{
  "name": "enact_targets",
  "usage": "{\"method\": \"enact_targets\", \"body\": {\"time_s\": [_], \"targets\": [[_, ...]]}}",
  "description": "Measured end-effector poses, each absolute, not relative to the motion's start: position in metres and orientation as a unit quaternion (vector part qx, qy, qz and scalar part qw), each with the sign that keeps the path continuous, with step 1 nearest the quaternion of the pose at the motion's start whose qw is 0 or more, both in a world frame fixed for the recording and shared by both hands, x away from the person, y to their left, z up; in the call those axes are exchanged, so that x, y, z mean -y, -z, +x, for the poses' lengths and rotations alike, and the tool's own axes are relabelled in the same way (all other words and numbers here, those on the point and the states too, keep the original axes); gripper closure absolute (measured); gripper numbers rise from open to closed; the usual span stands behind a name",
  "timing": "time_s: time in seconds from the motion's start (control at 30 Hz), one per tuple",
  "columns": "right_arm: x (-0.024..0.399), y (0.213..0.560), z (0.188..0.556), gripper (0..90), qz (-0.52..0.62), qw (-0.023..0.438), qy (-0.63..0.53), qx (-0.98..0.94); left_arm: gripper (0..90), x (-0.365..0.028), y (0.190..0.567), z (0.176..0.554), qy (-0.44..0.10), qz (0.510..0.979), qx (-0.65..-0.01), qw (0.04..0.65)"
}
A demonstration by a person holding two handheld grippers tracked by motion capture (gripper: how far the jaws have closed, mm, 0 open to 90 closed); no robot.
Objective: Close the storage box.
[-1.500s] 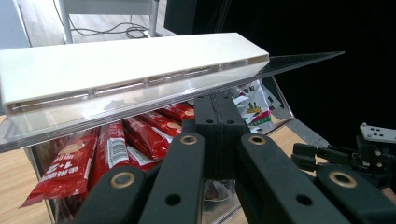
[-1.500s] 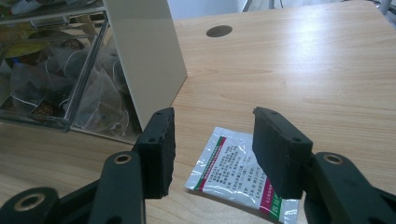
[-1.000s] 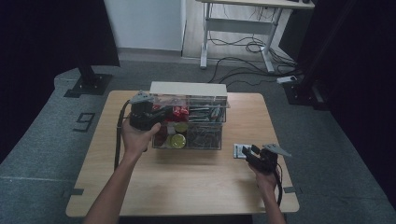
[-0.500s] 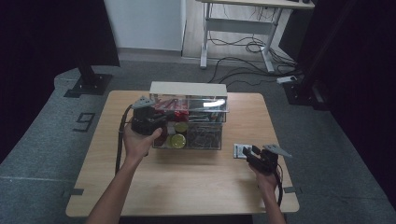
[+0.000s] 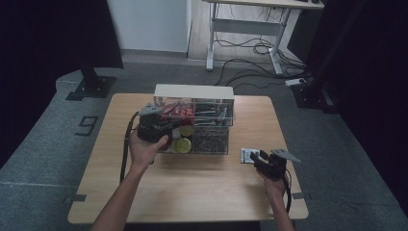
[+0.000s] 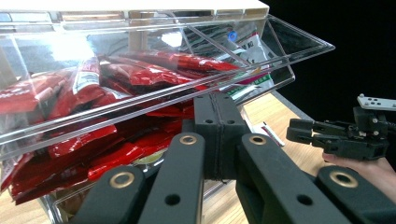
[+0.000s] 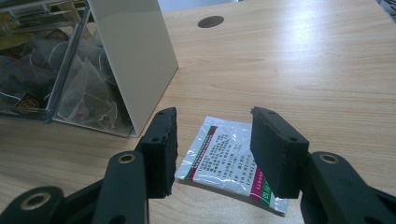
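Observation:
A clear compartment box (image 5: pixel 195 91) stands mid-table, packed with red sachets (image 5: pixel 178 110). My left gripper (image 5: pixel 172 126) is at its left front, jaws shut. In the left gripper view the left gripper's (image 6: pixel 217 105) tips sit right under the lower edge of a tilted clear panel (image 6: pixel 299 51) that holds the red sachets (image 6: pixel 140 65); whether they pinch the edge I cannot tell. A white sachet (image 5: pixel 247 155) with green and red print lies flat right of the box. My right gripper (image 5: pixel 256 157) hovers over the sachet (image 7: pixel 224 163), and the right gripper's (image 7: pixel 212 135) jaws stand open and empty.
Round yellow-green packs (image 5: pixel 183 144) and dark tea bags (image 7: pixel 88 88) fill the lower compartments. The box's white end wall (image 7: pixel 130 56) stands just left of the sachet. The other gripper (image 6: pixel 299 130) shows far right in the left gripper view. Bare wooden table (image 5: pixel 192 192) lies in front.
My left gripper has drifted slightly toward the near side and the right along the box front. The right gripper and the sachet have stayed put.

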State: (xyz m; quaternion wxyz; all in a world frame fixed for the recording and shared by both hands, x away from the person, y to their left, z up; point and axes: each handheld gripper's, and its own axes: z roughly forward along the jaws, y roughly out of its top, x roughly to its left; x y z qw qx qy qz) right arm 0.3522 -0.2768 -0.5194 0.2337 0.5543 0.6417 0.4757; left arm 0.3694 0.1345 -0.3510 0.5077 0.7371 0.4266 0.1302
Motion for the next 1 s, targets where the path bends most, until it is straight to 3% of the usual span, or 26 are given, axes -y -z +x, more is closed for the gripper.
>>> {"method": "enact_targets", "body": {"time_s": [0.63,1.0], "targets": [[0.276,0.519,0.351,50.5,0.548,0.232,-0.478,-0.646,89.9,-0.139,0.355,0.355,-0.147,0.735,-0.419,0.512],[0.273,0.519,0.348,49.6,0.528,0.226,-0.485,-0.660,89.4,-0.164,0.381,0.333,-0.151,0.729,-0.424,0.516]]}}
